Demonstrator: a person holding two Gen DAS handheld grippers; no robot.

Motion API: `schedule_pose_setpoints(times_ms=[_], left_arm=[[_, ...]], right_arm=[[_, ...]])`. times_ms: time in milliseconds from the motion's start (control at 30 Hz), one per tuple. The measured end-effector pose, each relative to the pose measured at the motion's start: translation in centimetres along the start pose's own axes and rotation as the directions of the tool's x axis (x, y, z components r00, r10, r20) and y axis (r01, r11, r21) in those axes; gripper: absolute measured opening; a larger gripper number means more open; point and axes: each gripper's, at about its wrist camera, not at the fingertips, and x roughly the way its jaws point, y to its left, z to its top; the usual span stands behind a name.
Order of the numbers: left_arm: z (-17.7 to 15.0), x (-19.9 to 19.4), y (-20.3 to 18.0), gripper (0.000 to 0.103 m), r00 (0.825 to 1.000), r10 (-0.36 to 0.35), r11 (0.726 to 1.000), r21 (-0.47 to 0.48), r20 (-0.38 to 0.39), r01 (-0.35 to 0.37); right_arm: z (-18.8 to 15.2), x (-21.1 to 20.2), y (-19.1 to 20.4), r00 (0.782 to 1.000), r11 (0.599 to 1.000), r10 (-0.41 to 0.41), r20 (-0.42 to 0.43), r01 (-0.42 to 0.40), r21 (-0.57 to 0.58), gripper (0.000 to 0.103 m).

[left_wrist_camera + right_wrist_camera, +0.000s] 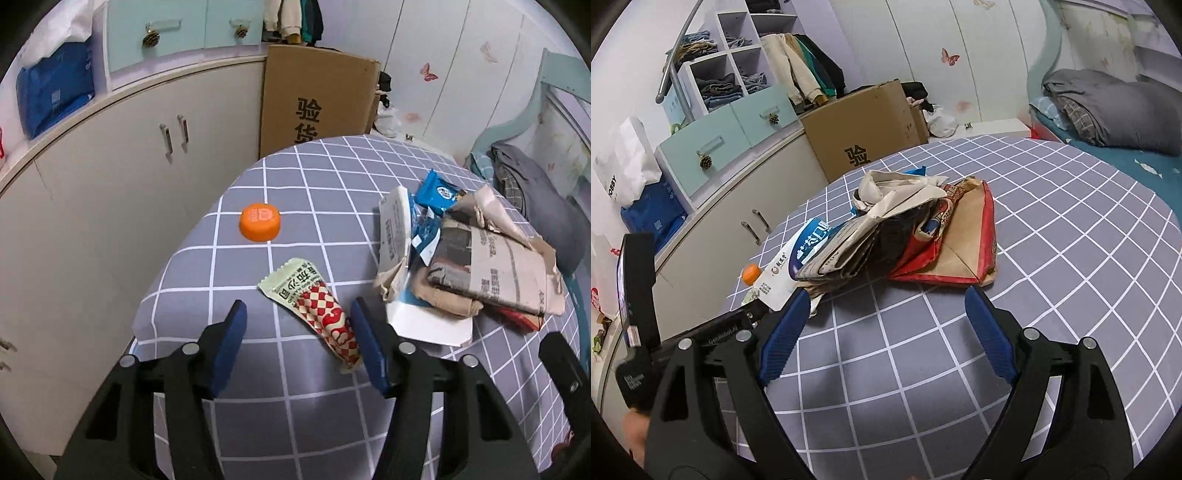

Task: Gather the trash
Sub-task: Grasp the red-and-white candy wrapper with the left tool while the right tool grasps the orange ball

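On the grey checked tablecloth point(306, 177) lies a pale green and red-checked sachet point(314, 306). It sits between the fingers of my left gripper point(299, 310), whose blue pads stand apart on either side and do not press it; its lower end is close to the right finger. An orange bottle cap point(259, 221) sits further off to the left. To the right is a pile of trash: folded newspaper point(491, 266), a blue wrapper point(439, 192) and a white carton point(428, 325). My right gripper point(886, 293) is wide open and empty, just short of that pile's newspaper point(849, 251) and red paper bag point(960, 243).
A large cardboard box point(317, 99) stands behind the table. White cupboards point(110, 184) with pale blue drawers run along the left. A bed with a grey blanket point(1108, 107) lies to the right. The table's left edge drops off beside the cap.
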Motion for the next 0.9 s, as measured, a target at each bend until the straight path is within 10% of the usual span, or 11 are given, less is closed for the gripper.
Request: schedule_pose_setpoints(times_ms=[100, 367, 533, 700, 833, 900], left_arm=[[0.0, -0.1, -0.1, 0.027, 0.998, -0.063, 0.998, 0.016, -0.001, 0.063], [-1.1, -0.9, 0.5, 0.010, 0.992, -0.128, 0.991, 0.047, -0.002, 0.128], [-1.3, -1.3, 1.7, 0.012, 0.987, -0.156, 0.988, 0.010, -0.025, 0.156], [-1.0, -0.8, 2.1, 0.040, 0.977, -0.213, 0.977, -0.024, -0.031, 0.212], [-1.0, -0.6, 0.9, 0.034, 0.991, -0.135, 0.990, 0.043, -0.019, 0.135], [-0.9, -0.4, 0.6, 0.015, 0.995, -0.101, 0.993, 0.059, -0.012, 0.102]], right_arm=[[0.0, 0.1, 0.4, 1.000, 1.000, -0.003, 0.001, 0.003, -0.010, 0.084], [-0.4, 0.1, 2.7, 1.000, 0.998, 0.001, -0.004, -0.001, -0.058, 0.084], [-0.9, 0.0, 4.1, 1.000, 0.996, 0.006, -0.007, -0.007, -0.087, 0.084], [-0.9, 0.3, 4.7, 1.000, 0.995, -0.002, -0.011, 0.001, -0.098, 0.084], [-1.0, 0.7, 5.0, 1.000, 0.994, -0.012, -0.016, 0.010, -0.105, 0.084], [-0.9, 0.8, 5.2, 1.000, 0.994, -0.014, -0.019, 0.012, -0.106, 0.084]])
